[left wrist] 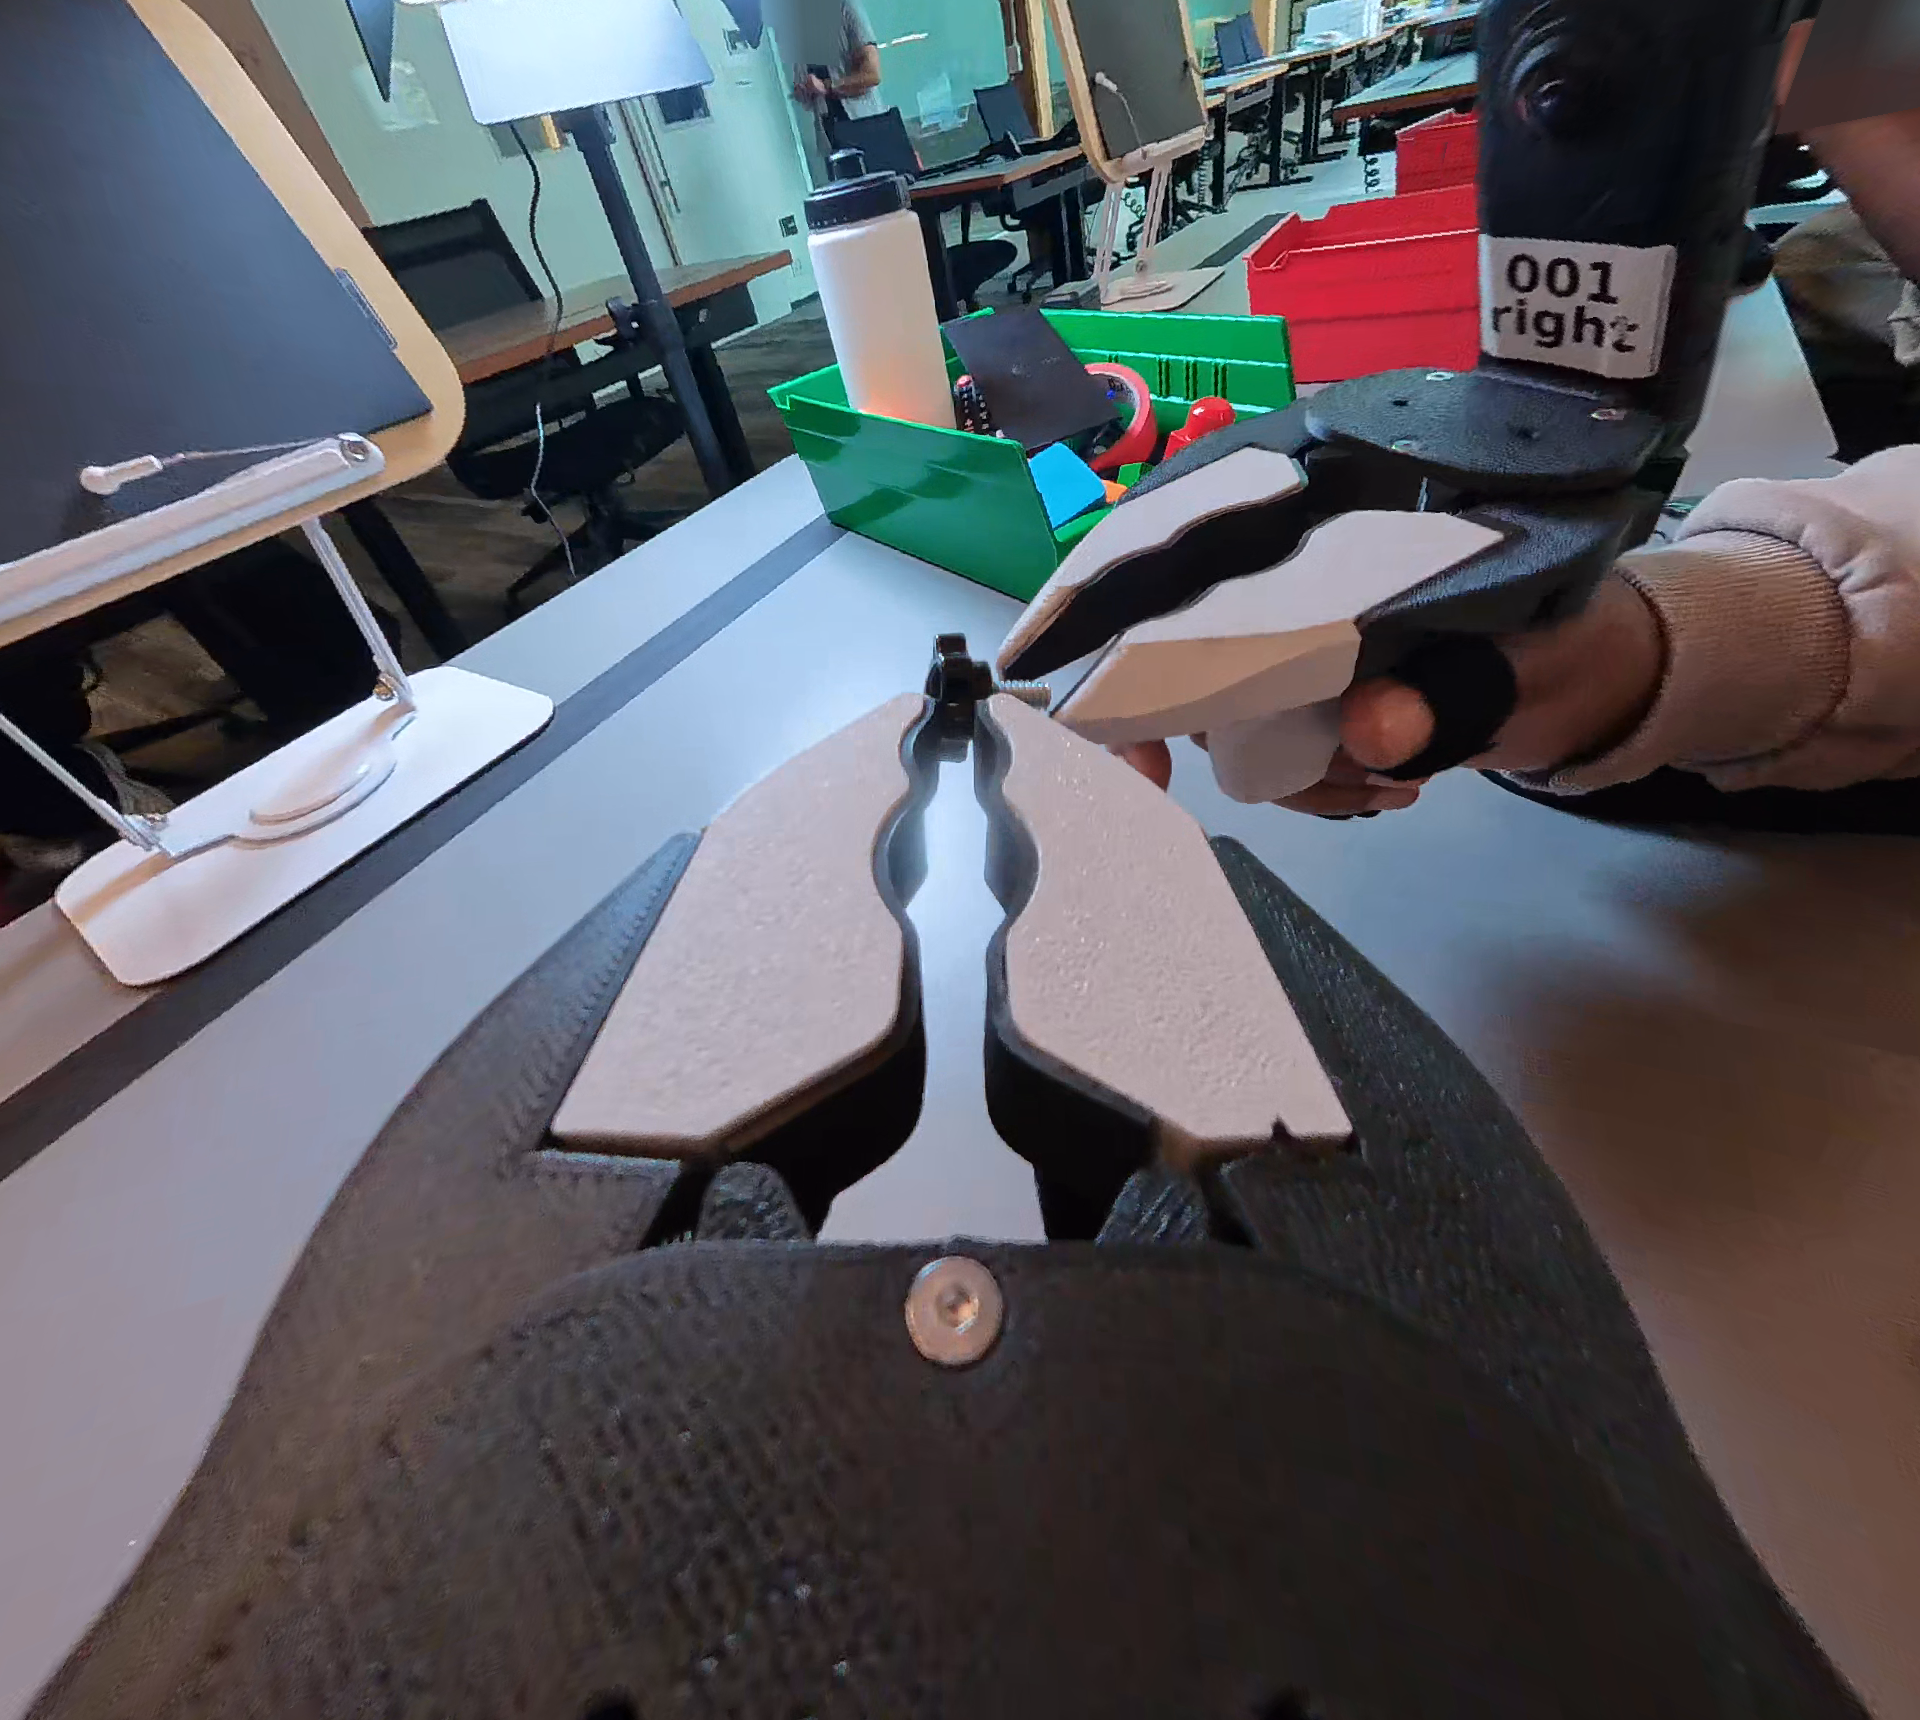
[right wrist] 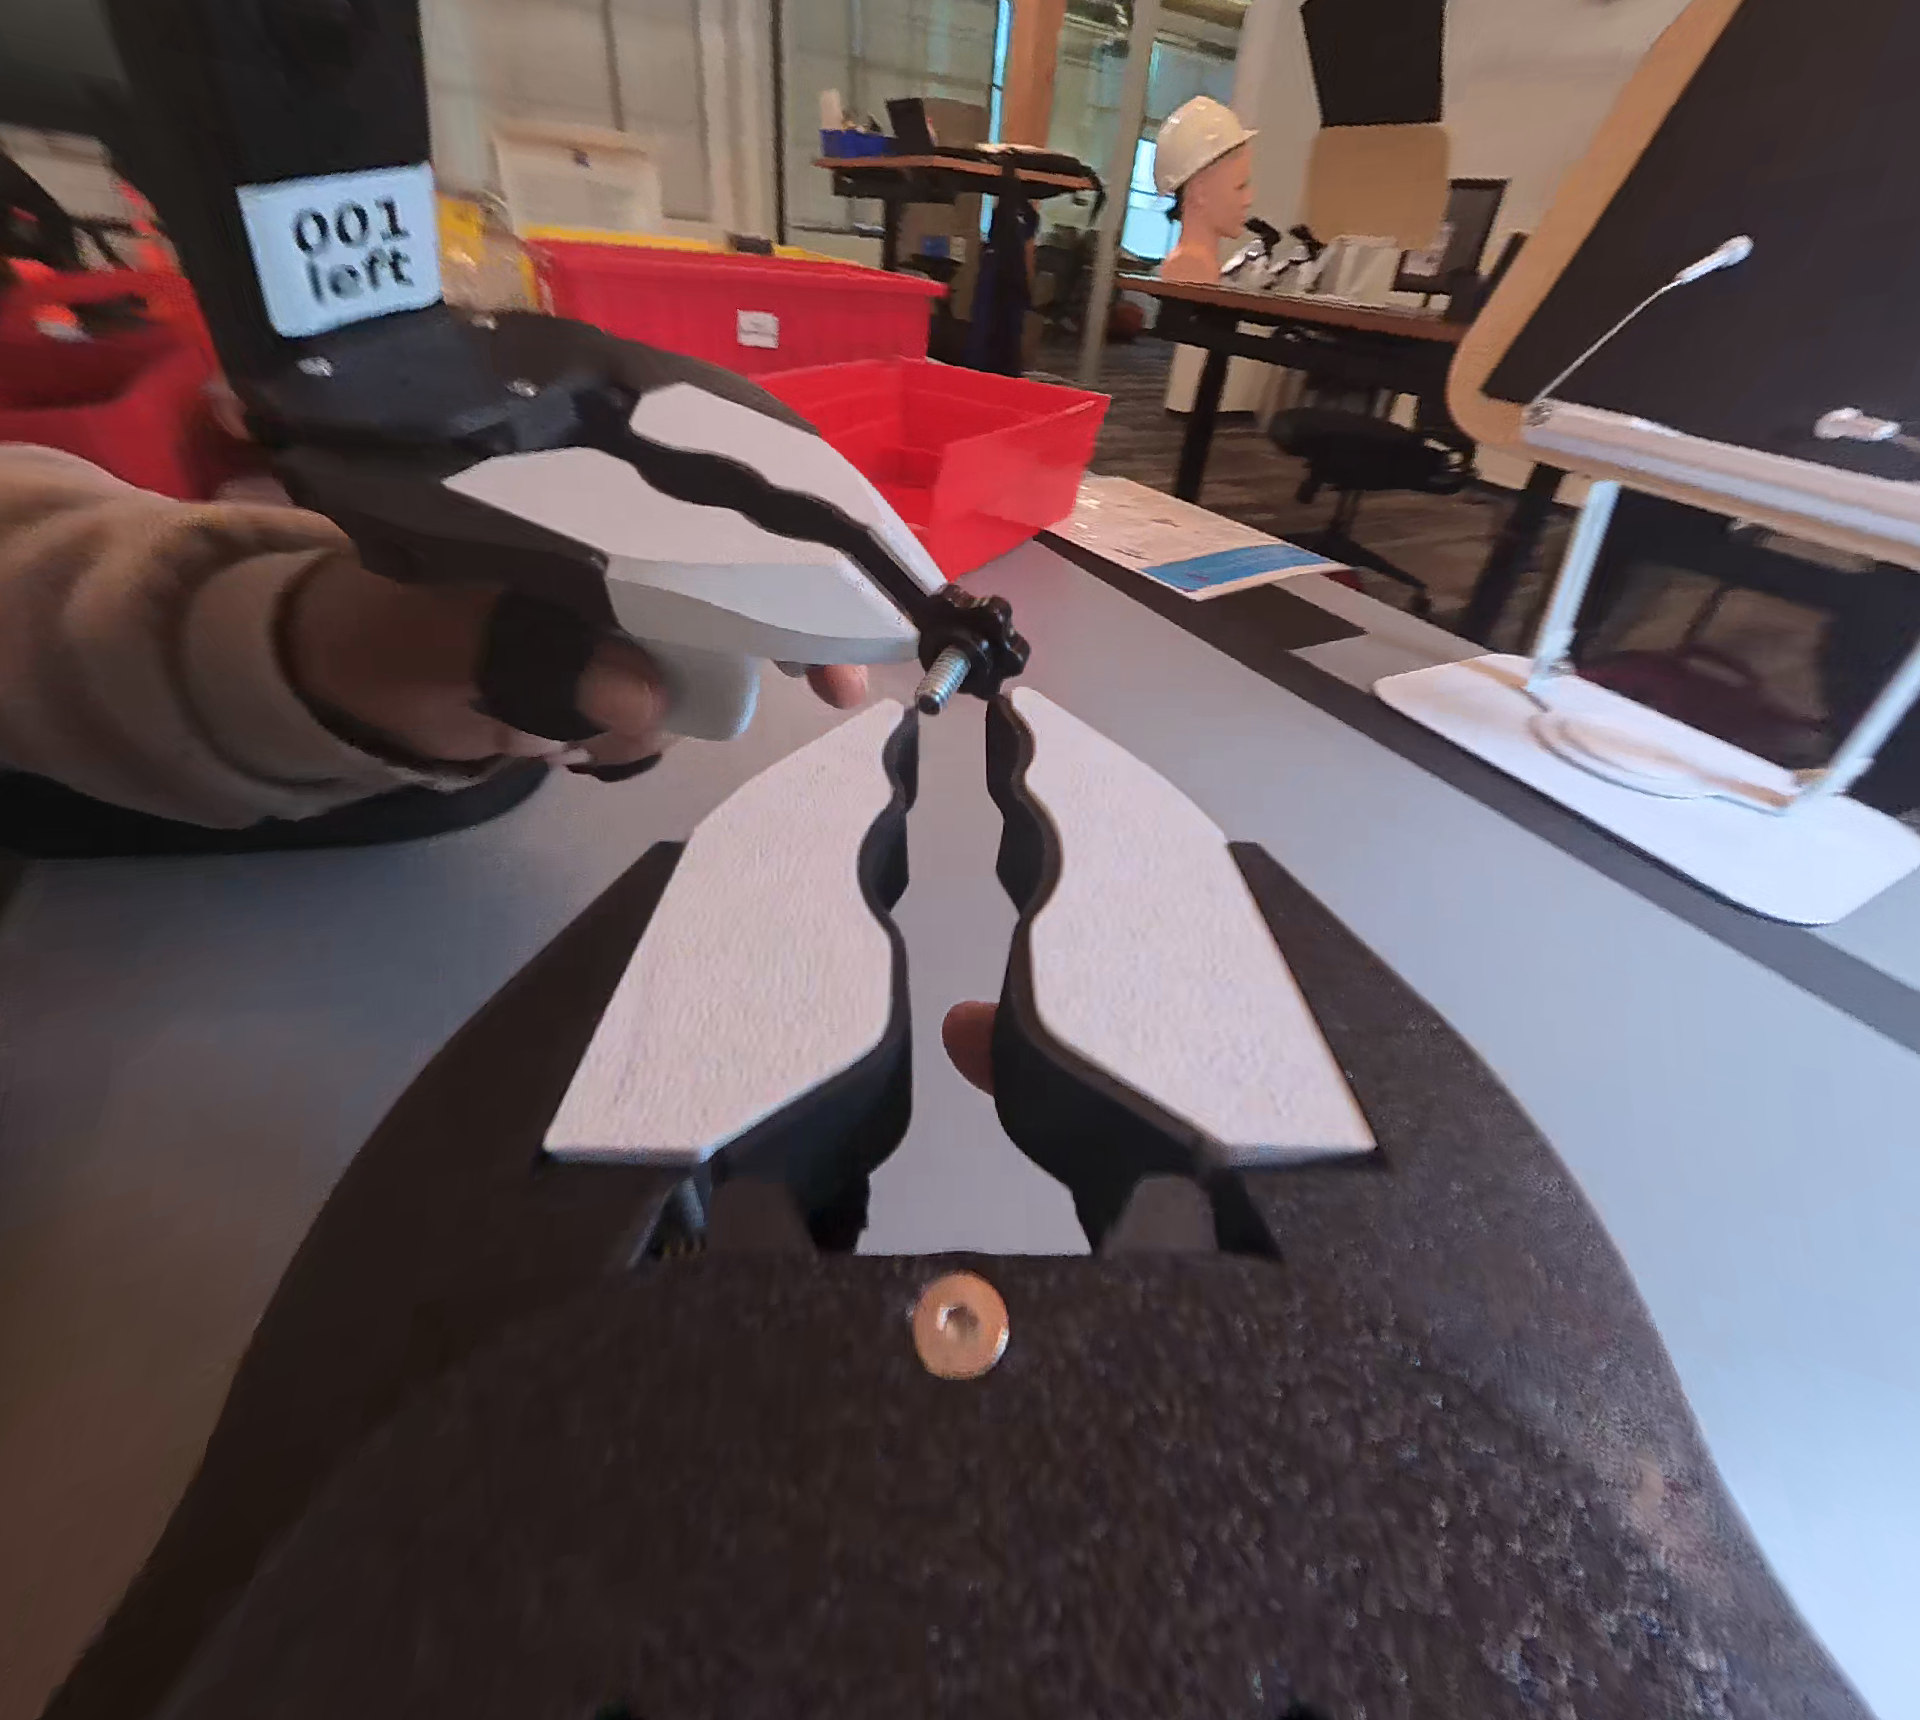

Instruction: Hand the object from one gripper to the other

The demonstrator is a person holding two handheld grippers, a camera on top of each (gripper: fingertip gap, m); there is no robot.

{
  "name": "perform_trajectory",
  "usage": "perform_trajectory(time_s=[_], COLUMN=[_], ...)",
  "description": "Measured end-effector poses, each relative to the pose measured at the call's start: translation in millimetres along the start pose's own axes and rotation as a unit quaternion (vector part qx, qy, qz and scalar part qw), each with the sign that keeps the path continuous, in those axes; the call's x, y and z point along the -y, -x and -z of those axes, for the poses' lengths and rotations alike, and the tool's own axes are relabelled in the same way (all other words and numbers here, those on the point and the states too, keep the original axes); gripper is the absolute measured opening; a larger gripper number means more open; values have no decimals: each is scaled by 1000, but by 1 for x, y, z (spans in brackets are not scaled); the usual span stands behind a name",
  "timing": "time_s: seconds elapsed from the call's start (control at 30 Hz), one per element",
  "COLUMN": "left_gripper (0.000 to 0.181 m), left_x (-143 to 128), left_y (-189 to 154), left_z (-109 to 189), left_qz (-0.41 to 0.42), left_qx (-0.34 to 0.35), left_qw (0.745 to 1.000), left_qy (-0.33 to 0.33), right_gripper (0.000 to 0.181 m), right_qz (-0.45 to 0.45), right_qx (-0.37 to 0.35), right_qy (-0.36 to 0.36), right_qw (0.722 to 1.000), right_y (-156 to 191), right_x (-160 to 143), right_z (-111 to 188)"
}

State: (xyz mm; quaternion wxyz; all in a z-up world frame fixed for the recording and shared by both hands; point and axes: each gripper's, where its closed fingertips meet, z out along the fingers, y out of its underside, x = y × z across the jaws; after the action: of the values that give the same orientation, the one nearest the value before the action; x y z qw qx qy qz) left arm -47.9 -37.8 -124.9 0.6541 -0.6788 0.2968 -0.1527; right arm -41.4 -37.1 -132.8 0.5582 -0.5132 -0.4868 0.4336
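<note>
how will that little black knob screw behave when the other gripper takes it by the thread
The knob screw looks rigid and probably light. Its bare metal thread is thin and round, so it may slip or swivel between the open right gripper's tips. If dropped, it would likely roll in an arc.

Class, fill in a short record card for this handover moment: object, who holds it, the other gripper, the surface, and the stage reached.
object: knob screw, black star knob with a bare threaded stud
held by: left gripper, fingers shut on the knob
stud: points toward the right gripper
right gripper: fingers slightly parted around the stud tip, not clamped
surface: grey table, below both grippers
background: green bin of small items
stage: transfer not yet done
</note>
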Motion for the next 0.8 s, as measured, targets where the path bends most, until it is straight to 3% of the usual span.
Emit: perform_trajectory(time_s=[0.2, 0.43, 0.57, 0.63, 0.8], left_gripper=[6, 6, 19, 26, 33], left_x=[-5, 2, 16, 22, 23], left_y=[-3, -10, -22, -26, -45], left_z=[-2, 0, 6, 9, 16], left_qz=[14, 34, 96, 136, 206], left_qx=[-5, -44, -131, -173, -299], left_qw=[1000, 998, 985, 973, 930], left_qy=[13, -10, -54, -70, -63], right_gripper=[8, 6, 6, 6, 6], right_qz=[85, 86, 17, -21, -120], right_qx=[-38, -32, 23, 83, 269], right_qy=[17, 22, 0, -15, -42], right_qw=[996, 996, 1000, 996, 955], right_y=[1, -1, -3, 3, 36], right_x=[-2, -1, 5, 9, 21], right_z=[-3, 1, 7, 11, 29])
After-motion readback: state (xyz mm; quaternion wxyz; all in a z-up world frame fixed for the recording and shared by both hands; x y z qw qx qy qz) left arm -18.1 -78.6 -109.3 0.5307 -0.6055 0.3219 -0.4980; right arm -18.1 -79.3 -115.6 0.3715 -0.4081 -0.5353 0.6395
